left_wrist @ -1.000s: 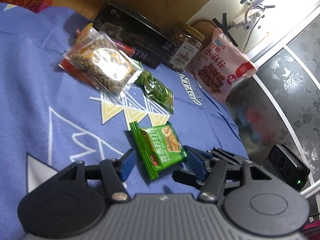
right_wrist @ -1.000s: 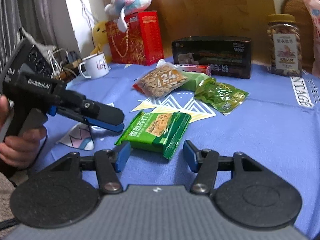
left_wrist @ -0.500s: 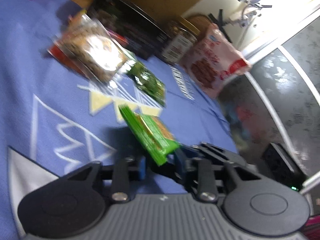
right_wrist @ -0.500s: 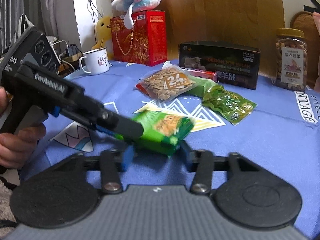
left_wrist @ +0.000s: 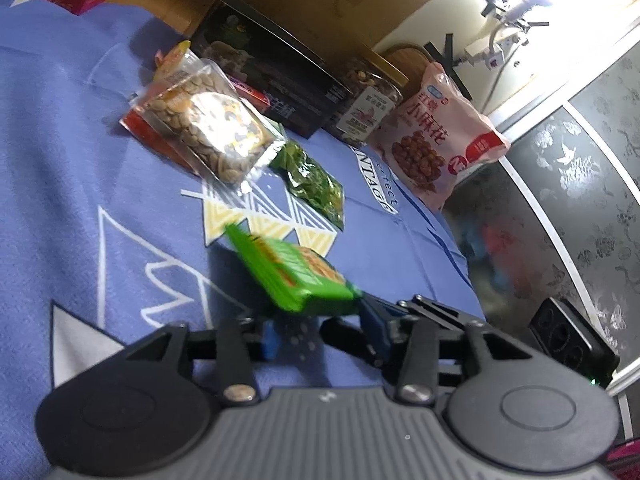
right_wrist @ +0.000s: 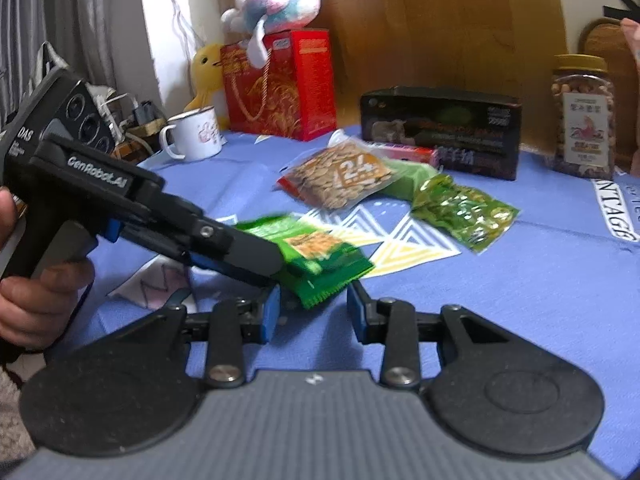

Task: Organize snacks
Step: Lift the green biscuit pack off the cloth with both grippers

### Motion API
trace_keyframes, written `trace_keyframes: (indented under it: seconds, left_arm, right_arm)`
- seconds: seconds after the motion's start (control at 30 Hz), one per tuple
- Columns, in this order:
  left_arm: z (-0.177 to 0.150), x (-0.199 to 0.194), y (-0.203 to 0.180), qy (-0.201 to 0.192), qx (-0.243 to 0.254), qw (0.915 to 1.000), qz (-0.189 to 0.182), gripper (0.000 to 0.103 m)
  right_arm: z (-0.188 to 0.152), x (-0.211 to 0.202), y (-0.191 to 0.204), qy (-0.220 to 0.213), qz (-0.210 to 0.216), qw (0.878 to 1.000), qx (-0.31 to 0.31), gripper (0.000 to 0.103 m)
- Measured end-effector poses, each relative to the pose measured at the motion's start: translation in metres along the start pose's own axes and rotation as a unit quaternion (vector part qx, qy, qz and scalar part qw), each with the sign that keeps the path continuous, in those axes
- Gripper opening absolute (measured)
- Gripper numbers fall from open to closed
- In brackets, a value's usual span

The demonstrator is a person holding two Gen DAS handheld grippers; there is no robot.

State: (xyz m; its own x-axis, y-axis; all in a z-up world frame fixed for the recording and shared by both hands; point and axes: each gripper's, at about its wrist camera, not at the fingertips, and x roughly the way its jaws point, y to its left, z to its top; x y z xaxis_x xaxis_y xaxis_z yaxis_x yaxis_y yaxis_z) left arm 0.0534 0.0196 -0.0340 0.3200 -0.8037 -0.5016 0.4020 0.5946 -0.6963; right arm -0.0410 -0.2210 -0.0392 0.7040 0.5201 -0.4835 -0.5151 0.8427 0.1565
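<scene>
Pack of green crackers (left_wrist: 296,276) hangs tilted above blue cloth (right_wrist: 520,300), near end between left tongs (left_wrist: 320,328) just opening, grip unclear, serrated end between right tongs (right_wrist: 314,312) just closing, not yet pinching: clamp right before left releases.

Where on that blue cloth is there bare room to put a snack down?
Free: the blue cloth right of the dark green packet, below the nut jar. Crowded: around the seed bag and black box.
</scene>
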Motion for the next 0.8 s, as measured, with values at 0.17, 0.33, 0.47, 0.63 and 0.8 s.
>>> trace_keyframes:
  seconds: [0.17, 0.33, 0.47, 0.63, 0.8]
  left_arm:
    - [0.0005, -0.0029, -0.0003, -0.006, 0.0, 1.0, 0.0, 0.05]
    - [0.0007, -0.0072, 0.0021, -0.011, -0.003, 0.9999, 0.001, 0.054]
    - [0.0004, -0.0057, 0.003, -0.01, -0.006, 0.9999, 0.003, 0.054]
    - [-0.0006, -0.0057, 0.0033, -0.009, -0.007, 0.9999, 0.002, 0.054]
    - [0.003, -0.0101, 0.0058, -0.016, -0.013, 0.9998, 0.003, 0.057]
  right_arm:
    - [-0.0005, 0.0007, -0.002, -0.002, -0.002, 1.0, 0.007, 0.041]
    - [-0.0006, 0.002, -0.0047, -0.005, -0.008, 1.0, 0.016, 0.041]
    - [-0.0005, 0.0038, -0.0062, -0.003, -0.009, 1.0, 0.025, 0.041]
    - [-0.0009, 0.0063, -0.002, 0.001, -0.006, 1.0, 0.019, 0.041]
    - [-0.0015, 0.0069, -0.0013, 0.003, -0.007, 1.0, 0.017, 0.042]
